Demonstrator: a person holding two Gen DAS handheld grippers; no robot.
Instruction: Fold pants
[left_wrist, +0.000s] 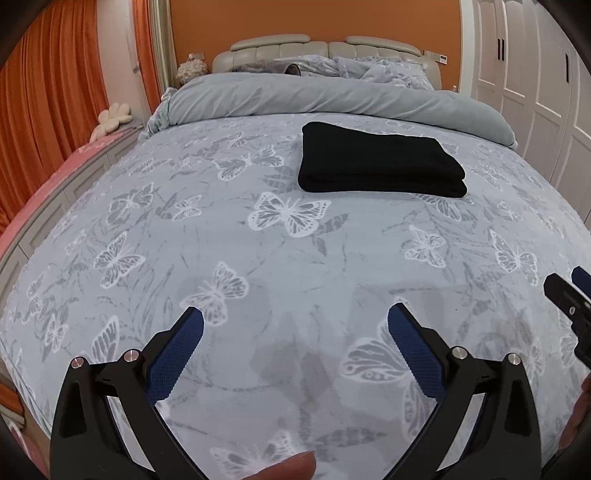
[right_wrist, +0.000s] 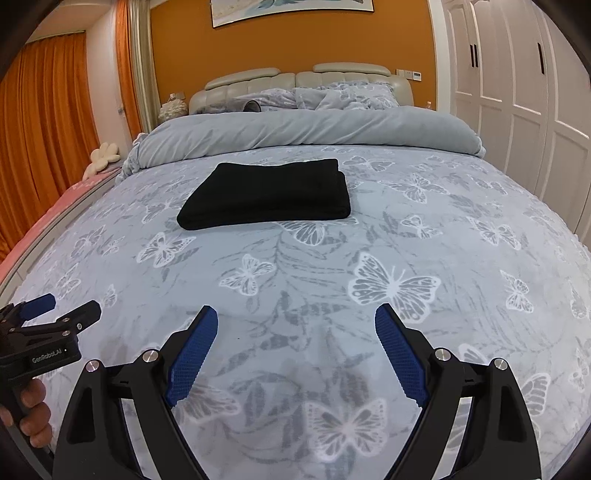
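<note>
Left wrist view: both grippers spread wide and empty over the bed, pants already folded farther up.

Fingers (left_wrist: 173, 354) of the left gripper (left_wrist: 295, 325) far apart, nothing between; same for the right gripper (right_wrist: 295, 321), clear of the sheet (right_wrist: 295, 280). Beyond, well apart from both, black pants (right_wrist: 269, 195) lying flat in a neat layered rectangle, near the rolled quilt (right_wrist: 295, 133). Probably soft, light, limp, thick at the doubled edge; best pinched through all layers at the near corners, or likely to sag and unfold.
</note>
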